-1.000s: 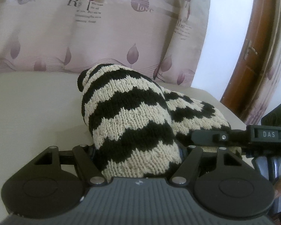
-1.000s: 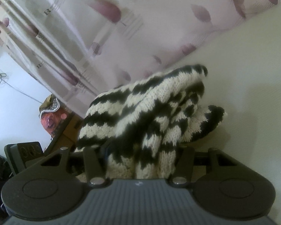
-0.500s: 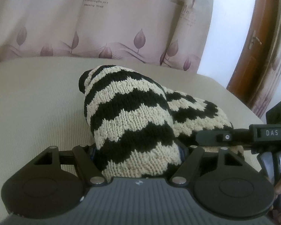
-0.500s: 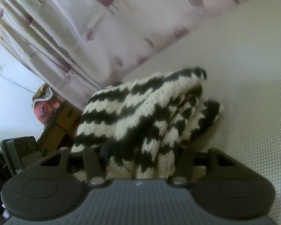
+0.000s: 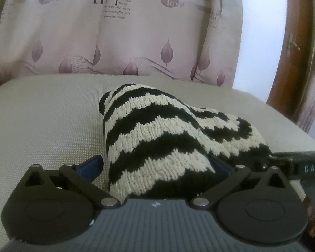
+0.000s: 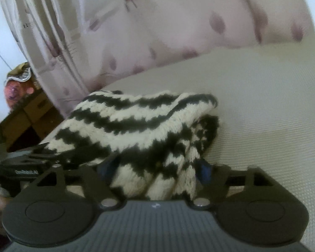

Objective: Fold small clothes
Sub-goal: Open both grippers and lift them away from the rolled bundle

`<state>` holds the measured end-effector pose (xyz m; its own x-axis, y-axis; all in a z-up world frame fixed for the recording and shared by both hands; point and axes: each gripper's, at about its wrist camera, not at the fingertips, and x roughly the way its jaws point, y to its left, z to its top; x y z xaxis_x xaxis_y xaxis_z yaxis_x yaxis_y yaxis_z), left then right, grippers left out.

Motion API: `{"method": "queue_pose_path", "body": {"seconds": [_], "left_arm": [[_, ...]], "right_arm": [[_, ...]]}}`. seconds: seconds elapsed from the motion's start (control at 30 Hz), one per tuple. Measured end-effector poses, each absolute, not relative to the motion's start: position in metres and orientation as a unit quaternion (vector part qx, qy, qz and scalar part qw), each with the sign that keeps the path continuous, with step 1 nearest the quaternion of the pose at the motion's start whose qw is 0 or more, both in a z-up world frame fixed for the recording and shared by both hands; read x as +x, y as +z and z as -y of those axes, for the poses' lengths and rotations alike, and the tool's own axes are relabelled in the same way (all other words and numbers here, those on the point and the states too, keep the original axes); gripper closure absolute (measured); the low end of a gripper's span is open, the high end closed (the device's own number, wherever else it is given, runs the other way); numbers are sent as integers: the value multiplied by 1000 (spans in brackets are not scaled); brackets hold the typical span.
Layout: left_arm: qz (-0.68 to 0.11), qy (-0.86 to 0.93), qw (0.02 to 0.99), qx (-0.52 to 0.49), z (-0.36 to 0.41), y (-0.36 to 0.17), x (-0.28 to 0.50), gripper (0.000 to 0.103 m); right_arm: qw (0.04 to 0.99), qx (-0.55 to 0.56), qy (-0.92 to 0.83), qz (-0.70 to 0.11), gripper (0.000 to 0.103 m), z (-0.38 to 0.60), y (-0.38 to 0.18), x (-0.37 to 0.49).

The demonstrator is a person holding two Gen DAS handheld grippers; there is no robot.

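Centre of the left wrist view: the black-and-cream striped knit (image 5: 163, 140) sits bunched in a mound on the beige textured surface (image 5: 44, 126), its near edge running down between the fingers of the left gripper (image 5: 157, 168). The blue pad (image 5: 92, 164) at lower left stands off the wool with a gap showing, so those jaws are parted around the fabric, not pinching it. The other gripper pokes in from the right edge at mid-height, touching the knit's right flank.

Over on the right wrist view, things are a bit blurred. The knit (image 6: 140, 126) lies folded over itself in the middle of the frame, its doubled edge pointing right. The right gripper (image 6: 155, 168) has wool packed between both blue pads (whether it truly clamps, I cannot tell). Leaf-print curtain (image 5: 136, 31) fills the top of both views; brown door (image 5: 292, 48) at upper right.
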<state>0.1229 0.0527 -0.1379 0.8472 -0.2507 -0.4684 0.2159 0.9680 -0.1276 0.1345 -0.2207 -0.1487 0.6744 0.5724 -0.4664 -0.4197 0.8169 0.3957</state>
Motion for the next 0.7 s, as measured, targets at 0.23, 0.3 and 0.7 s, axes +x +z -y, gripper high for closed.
{"method": "queue_pose_path", "body": {"seconds": [0.23,0.3,0.7], "left_arm": [[-216,-89,972,-2,-40,-135,107,0],[-202,-60,977,27,-31,-128,98,0],[-123,61,990,26,-12,-69,46,0]], "right_arm": [[933,81,230,-265,4,213,-149,124],[944,56,213,-244,4,208,-139,112],[980,25,149,-131,2,207,-90,15]]}}
